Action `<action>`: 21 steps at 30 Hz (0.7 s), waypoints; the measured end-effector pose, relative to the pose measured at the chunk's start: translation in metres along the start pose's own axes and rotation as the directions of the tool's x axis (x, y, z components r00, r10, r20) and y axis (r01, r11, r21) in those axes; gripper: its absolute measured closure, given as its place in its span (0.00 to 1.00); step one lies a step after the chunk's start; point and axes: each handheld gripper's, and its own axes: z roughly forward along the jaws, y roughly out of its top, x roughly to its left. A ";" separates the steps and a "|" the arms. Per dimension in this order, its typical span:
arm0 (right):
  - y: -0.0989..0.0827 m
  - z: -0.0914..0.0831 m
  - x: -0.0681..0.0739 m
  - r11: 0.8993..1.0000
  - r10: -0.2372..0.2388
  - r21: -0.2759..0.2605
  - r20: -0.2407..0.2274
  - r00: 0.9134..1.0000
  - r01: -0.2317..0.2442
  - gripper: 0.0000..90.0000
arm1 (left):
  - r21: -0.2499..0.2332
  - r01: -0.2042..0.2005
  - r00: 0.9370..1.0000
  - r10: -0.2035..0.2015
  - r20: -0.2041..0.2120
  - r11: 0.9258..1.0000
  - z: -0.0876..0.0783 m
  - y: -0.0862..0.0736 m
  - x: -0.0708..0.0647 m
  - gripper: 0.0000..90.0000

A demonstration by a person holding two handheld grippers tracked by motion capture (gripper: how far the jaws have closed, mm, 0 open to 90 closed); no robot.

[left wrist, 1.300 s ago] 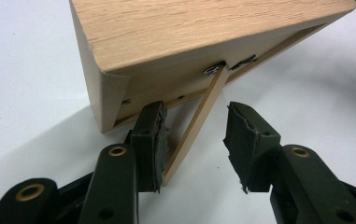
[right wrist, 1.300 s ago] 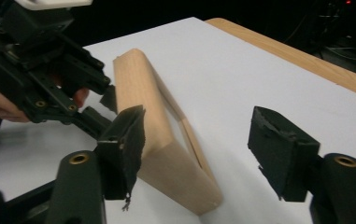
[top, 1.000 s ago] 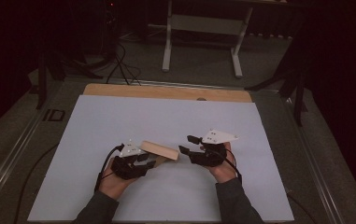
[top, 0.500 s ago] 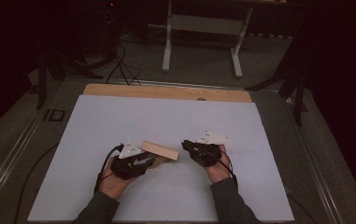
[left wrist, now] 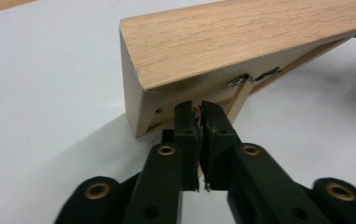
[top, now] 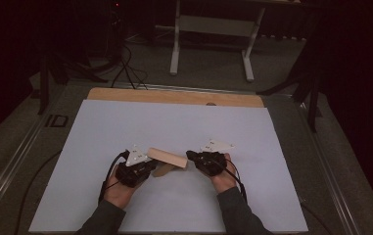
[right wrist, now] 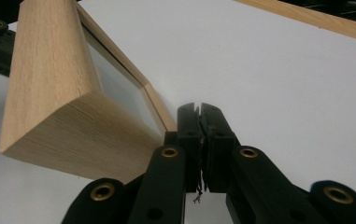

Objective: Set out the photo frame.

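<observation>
A light wooden picture frame (top: 167, 157) hangs tilted just above the white sheet, between my two grippers. In the left gripper view its thick edge (left wrist: 241, 42) is close ahead, and a thin wooden stand (left wrist: 240, 95) runs down from its back into my left gripper (left wrist: 200, 109). Those jaws have just closed and pinch the stand. My right gripper (right wrist: 198, 112) has also just closed, its jaws together at the frame's (right wrist: 49, 93) near corner rim. I cannot tell whether the rim is pinched. From above, the left gripper (top: 147, 164) and right gripper (top: 190, 156) sit at the frame's two ends.
A white sheet (top: 174, 122) covers the table, with a bare wooden strip (top: 174, 97) along the far edge. Beyond it stand a white table base (top: 211, 29) and cables on a dark floor. A metal rail (top: 22, 147) runs along the left side.
The right hand has sunk and come in toward the frame's right end. The left hand and the frame have stayed put.
</observation>
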 end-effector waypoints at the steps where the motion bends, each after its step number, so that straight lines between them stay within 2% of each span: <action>1: 0.000 0.000 0.000 1.000 0.000 0.000 -0.003 1.000 0.000 0.97 | -0.002 0.002 1.000 -0.002 -0.001 1.000 0.000 0.000 0.000 0.99; 21: -0.001 0.000 0.006 1.000 -0.022 0.007 -0.020 1.000 0.022 0.99 | -0.002 0.011 1.000 -0.011 -0.028 1.000 0.004 0.005 0.001 0.99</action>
